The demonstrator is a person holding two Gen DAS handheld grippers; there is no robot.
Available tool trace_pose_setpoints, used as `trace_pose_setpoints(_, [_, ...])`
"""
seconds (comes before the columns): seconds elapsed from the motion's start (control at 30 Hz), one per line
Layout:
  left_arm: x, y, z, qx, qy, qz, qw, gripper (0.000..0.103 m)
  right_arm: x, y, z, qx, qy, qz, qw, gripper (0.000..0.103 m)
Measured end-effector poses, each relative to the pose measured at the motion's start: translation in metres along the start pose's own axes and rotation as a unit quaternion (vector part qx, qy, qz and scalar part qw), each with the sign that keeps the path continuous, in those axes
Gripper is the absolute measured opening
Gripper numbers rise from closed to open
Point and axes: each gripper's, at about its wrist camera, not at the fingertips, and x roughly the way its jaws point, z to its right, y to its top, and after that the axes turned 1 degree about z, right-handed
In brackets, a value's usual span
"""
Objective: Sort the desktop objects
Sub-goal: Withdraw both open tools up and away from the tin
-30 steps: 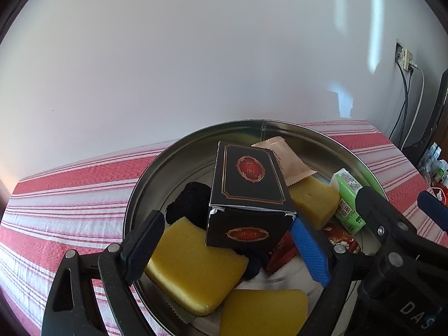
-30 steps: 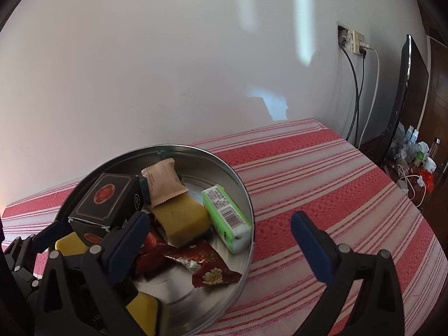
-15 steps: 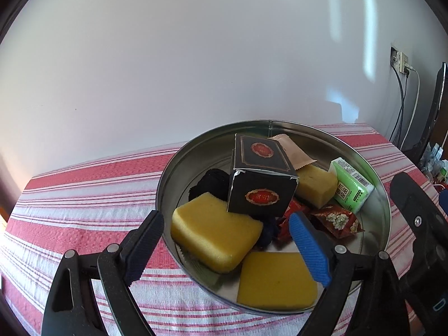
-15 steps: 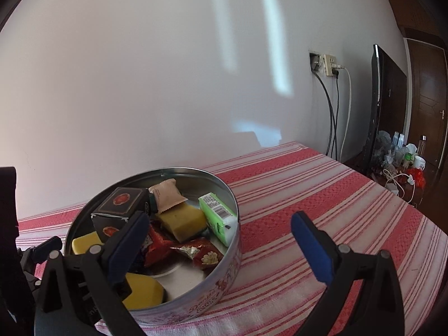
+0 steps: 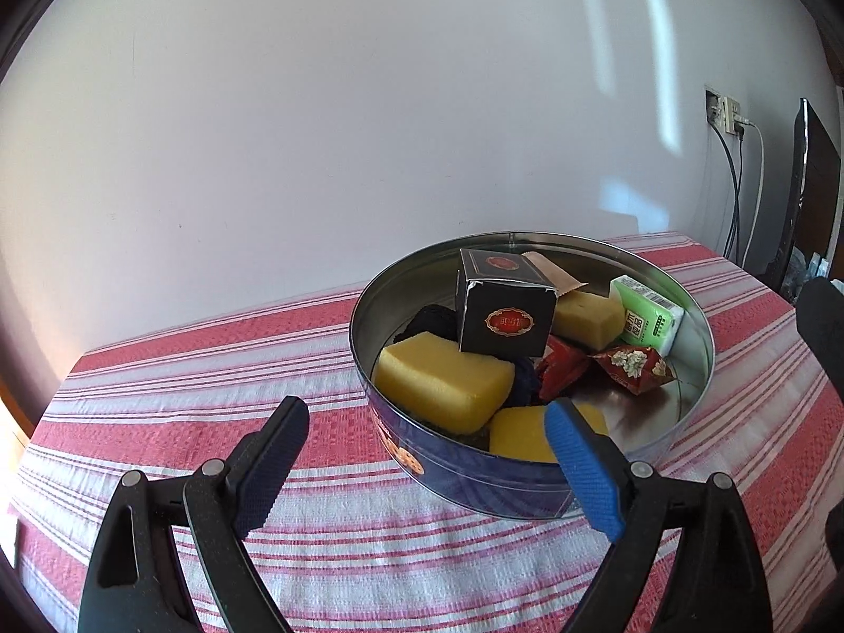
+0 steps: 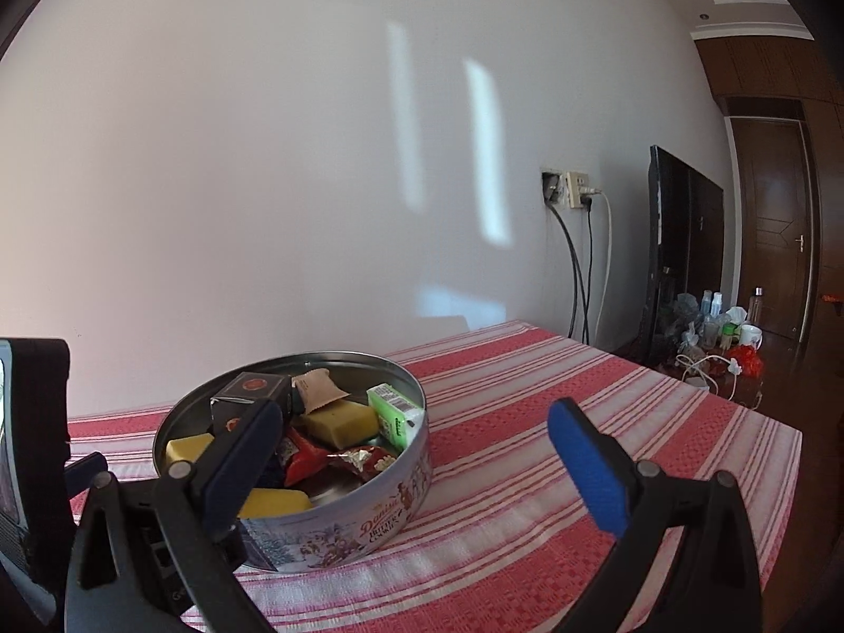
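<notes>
Now both tongs stand wide apart and hold nothing: the left gripper [image 5: 424,456] and the right gripper [image 6: 414,456]. From the left wrist, the round cookie tin [image 5: 477,472] sits on the striped tablecloth [image 5: 184,369] at one o'clock, holding the black box [image 5: 504,319] at its centre, yellow sponges [image 5: 443,382] at seven o'clock and a green tissue pack [image 5: 646,316] at two.

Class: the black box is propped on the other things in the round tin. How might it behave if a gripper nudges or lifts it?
The black box leans on a yellow sponge, so a nudge would likely tip it. Its torn-looking top edge suggests thin cardboard, probably light and crushable.

Black plastic fingers [image 5: 583,467], blue ribbed pads, silver rivets
</notes>
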Motion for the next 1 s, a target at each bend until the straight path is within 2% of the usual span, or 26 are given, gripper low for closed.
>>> trace_pose_setpoints(0.1, [-0.011,-0.002,0.000,0.003,-0.005,0.008,1.0000,0.093,-0.012,0.001,0.003,0.003,-0.015,-0.001,1.000,0.103])
trace_pose_setpoints(0.3, [-0.031,-0.006,-0.007,-0.020,-0.014,0.013,0.9996,0.093,-0.031,-0.005,0.015,0.020,-0.010,-0.021,1.000,0.103])
trace_pose_setpoints(0.67, [-0.063,-0.020,-0.013,-0.024,0.005,0.018,0.9995,0.093,-0.059,-0.006,0.020,0.020,-0.003,-0.011,1.000,0.103])
trace_pose_setpoints(1.0, [-0.071,-0.026,-0.029,-0.049,0.018,0.007,0.9986,0.093,-0.070,-0.009,0.012,0.016,0.013,-0.005,1.000,0.103])
